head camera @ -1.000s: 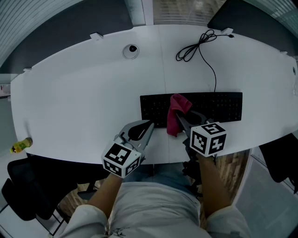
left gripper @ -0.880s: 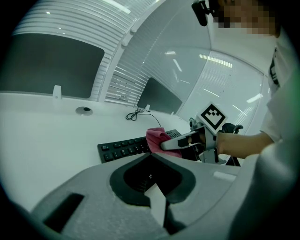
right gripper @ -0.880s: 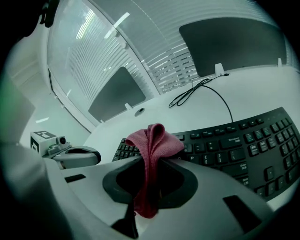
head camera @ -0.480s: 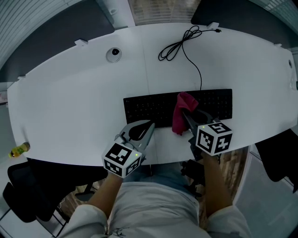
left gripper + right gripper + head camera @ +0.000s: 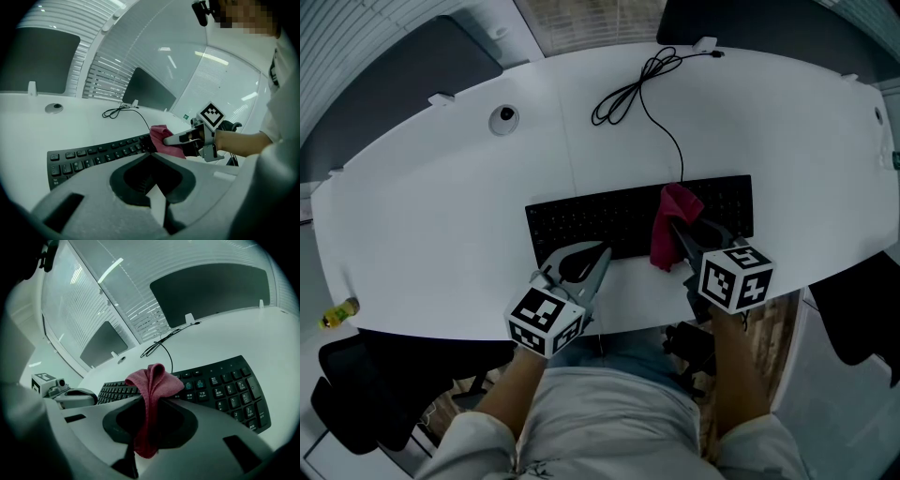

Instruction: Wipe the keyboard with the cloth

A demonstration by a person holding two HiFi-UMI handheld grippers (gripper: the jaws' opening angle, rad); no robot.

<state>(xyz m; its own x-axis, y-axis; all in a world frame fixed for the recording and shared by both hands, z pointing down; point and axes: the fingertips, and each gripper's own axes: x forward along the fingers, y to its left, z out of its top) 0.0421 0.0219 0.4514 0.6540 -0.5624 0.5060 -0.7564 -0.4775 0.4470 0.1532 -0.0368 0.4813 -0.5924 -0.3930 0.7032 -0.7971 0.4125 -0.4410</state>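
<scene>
2 hand-held grippers are working at a black keyboard (image 5: 600,217) on a white worktop (image 5: 441,197), mid-wipe by the look of it. The right hand-held gripper (image 5: 157,398) is clamping a pink cloth (image 5: 151,380), its jaws closed on the fabric, with a fold bunching ahead of the tips and a tail hanging behind them. The cloth is resting on the keys right of the keyboard's middle. The left hand-held gripper (image 5: 151,153) is holding its jaws together on nothing, its tips sitting at the keyboard's near edge; whether they are touching it cannot be told. The stroke appears to be running toward the keyboard's right end, so the next move is calling for keeping the cloth low on the keys and carrying it over the remaining right-hand block without losing grip. Compared with 1 second ago, the cloth is sitting farther right, having started left of the middle, and the left hand-held gripper is lying farther in from the keyboard's left end.
</scene>
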